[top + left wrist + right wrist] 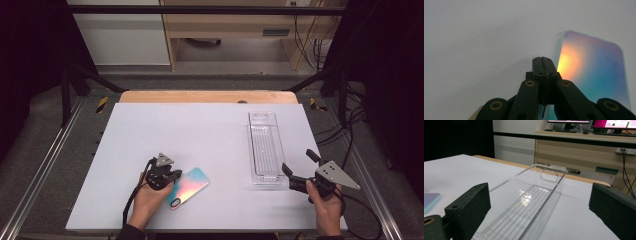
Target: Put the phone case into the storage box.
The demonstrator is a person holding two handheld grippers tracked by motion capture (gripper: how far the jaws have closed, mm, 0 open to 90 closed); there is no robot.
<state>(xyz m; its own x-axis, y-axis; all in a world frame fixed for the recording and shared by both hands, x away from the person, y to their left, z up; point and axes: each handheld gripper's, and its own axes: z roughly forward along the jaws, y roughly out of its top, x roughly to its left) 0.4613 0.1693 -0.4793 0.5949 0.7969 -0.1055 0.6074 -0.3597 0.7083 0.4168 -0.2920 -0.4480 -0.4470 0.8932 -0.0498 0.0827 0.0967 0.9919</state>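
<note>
Phone case [189,187], iridescent pink to teal, is seen lying flat on the white table [190,130], well to the left of the clear plastic tray [265,147]. Just beside the case, on the side away from the tray, the left gripper [172,176] is held low, its jaws pressed together with nothing between them. Close to the tray's near right corner the right gripper [300,167] is held, its jaws spread wide apart, the tray framed between them.
</note>
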